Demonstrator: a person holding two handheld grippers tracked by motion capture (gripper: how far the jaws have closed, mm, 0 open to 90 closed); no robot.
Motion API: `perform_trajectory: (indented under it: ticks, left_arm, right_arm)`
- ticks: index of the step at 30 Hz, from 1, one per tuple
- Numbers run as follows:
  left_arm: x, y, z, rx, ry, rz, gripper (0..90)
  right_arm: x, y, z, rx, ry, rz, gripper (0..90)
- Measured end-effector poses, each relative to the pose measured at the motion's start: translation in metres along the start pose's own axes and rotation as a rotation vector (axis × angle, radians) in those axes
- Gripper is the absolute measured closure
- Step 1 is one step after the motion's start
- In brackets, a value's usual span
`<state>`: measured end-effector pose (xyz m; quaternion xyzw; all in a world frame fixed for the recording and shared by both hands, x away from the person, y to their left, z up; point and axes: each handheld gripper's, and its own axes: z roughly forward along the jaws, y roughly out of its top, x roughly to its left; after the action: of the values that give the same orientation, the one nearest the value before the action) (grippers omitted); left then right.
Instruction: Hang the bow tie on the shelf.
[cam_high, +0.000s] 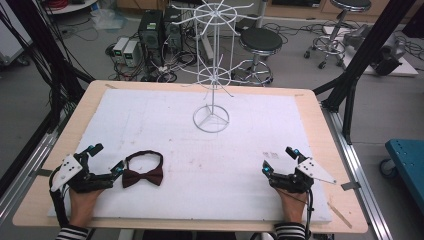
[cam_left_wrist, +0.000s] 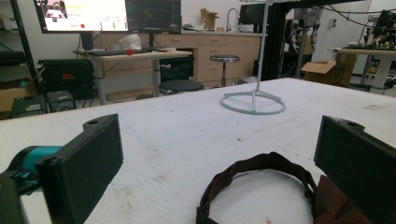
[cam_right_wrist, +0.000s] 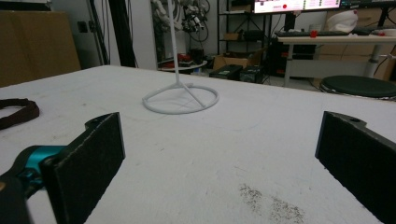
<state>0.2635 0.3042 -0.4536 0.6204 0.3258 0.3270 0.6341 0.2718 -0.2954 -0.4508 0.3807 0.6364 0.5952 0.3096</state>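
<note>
High view showed a pale wooden table (cam_high: 320, 125) covered by a white foam sheet (cam_high: 150, 120), faintly stained and speckled. Near the sheet's front left corner the left gripper (cam_high: 107, 160) lay in a hand (cam_high: 82, 200) with a striped sleeve, its black jaws standing wide apart, teal fittings at their roots and a grey three-cornered plate on top. Just right of it, near the front edge, lay a dark maroon bow tie (cam_high: 143, 176) of soft fabric, its neck band curving in a loop behind the knot. One jaw tip sat just beside the bow's left wing; whether they touched could not be told. In the left gripper view the band (cam_left_wrist: 254, 175) arched between the flat black jaws, and the bow's cloth showed against the right-hand jaw.

Toward the middle of the back edge stood a white wire display stand (cam_high: 212, 75): a ring base with three spokes, a thin upright pole and two tiers of radiating hooks. Nothing stood between it and the tie.

Near the front right corner the right gripper (cam_high: 279, 160) rested likewise, jaws apart over bare foam with a grey smudge (cam_right_wrist: 271, 203). Beyond the table were stools, computers and cables.
</note>
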Motion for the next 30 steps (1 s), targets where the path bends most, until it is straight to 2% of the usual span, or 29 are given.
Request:
perform_trajectory:
  ticks: [5,7,14,18,21,23,24,25,26,28,30]
  left_arm:
    - [0.000,0.000,0.000,-0.002,0.001,-0.006,1.7]
    - [0.001,0.000,0.000,-0.005,-0.016,-0.007,1.7]
    - [0.001,0.000,-0.001,-0.005,-0.033,-0.006,1.7]
    - [0.003,0.001,-0.001,-0.008,-0.054,-0.038,1.7]
    - [0.004,0.002,-0.001,0.003,-0.056,-0.029,1.7]
    - [0.006,0.008,-0.002,0.014,-0.083,-0.030,1.7]
    - [0.006,0.008,-0.002,0.014,-0.083,-0.030,1.7]
    - [0.008,0.013,-0.002,0.024,-0.108,-0.028,1.7]
    - [0.008,0.013,-0.002,0.024,-0.108,-0.028,1.7]
    - [0.009,0.019,-0.001,0.053,-0.136,-0.006,1.7]
    - [0.010,0.022,-0.001,0.063,-0.146,0.000,1.7]
  right_arm:
    - [0.000,0.000,0.000,-0.007,0.000,-0.001,0.7]
    - [0.000,0.000,0.000,-0.008,0.002,0.001,0.7]
    - [0.000,0.000,0.000,-0.010,-0.006,-0.006,0.7]
    - [0.001,0.000,0.000,-0.008,-0.005,-0.003,0.7]
    - [0.000,0.000,0.000,-0.010,-0.004,-0.005,0.7]
    - [0.000,0.000,0.000,-0.010,-0.005,-0.005,0.7]
    - [0.000,0.000,0.000,-0.011,-0.004,-0.007,0.7]
    - [0.000,0.000,0.000,-0.010,-0.003,-0.004,0.7]
    - [0.000,0.000,0.000,-0.010,-0.002,-0.002,0.7]
    - [0.000,0.000,0.000,-0.010,-0.003,-0.003,0.7]
    - [0.000,0.000,0.000,-0.011,-0.003,-0.006,0.7]
